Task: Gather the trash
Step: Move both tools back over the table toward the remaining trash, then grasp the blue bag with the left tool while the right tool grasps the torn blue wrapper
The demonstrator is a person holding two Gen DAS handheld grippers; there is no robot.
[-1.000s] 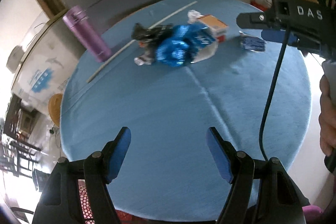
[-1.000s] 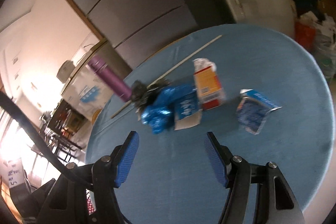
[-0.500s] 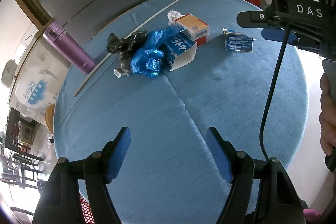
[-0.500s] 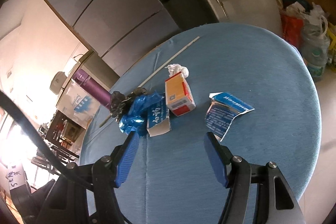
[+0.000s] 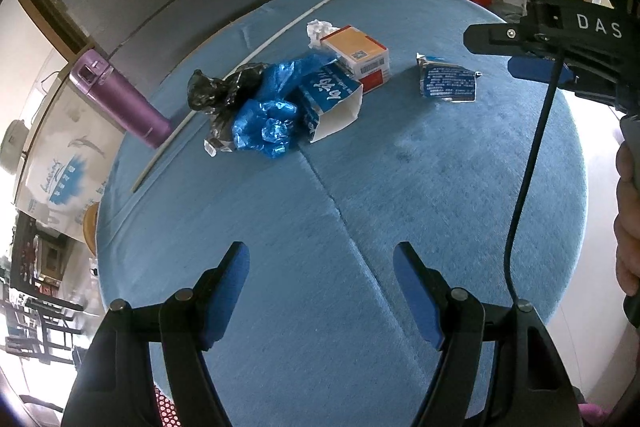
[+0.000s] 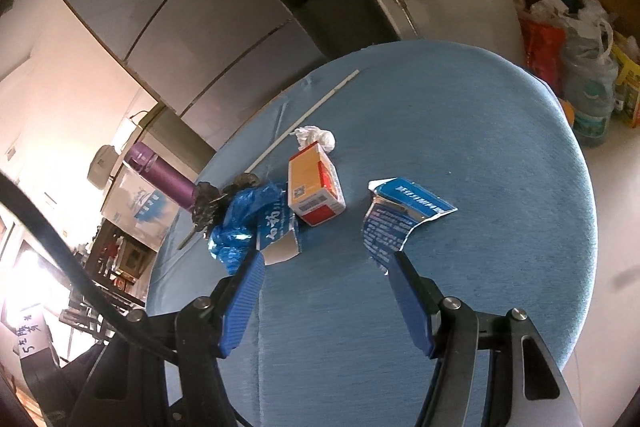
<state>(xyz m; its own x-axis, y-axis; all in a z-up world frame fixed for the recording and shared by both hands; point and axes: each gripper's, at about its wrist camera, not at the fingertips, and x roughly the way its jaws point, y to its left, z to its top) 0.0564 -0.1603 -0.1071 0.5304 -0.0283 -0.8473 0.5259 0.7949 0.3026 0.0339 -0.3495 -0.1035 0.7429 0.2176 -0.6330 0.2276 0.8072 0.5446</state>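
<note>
- Nearest to me, my left gripper (image 5: 321, 259) hangs with its jaws spread wide and nothing between them, above the near part of the round blue table (image 5: 440, 187); my right gripper (image 6: 326, 267) is likewise released and empty.
- Just beyond the right gripper lies the torn blue wrapper (image 6: 400, 215), flat on the table; I judge it light and limp, best pinched at a raised edge.
- Left of the wrapper, the open blue-and-white carton (image 6: 278, 231) looks light but crushable; I would take it by its open rim.
- Against the carton, the crumpled blue bag (image 5: 268, 123) and black bag (image 5: 218, 93) are soft and would bunch in any grip.
- Behind the carton sit the orange box (image 6: 314, 187), stiff, and a white tissue wad (image 6: 314, 137).
- Compared with a second ago, the right gripper sits closer to the wrapper, and both views are steadier.
</note>
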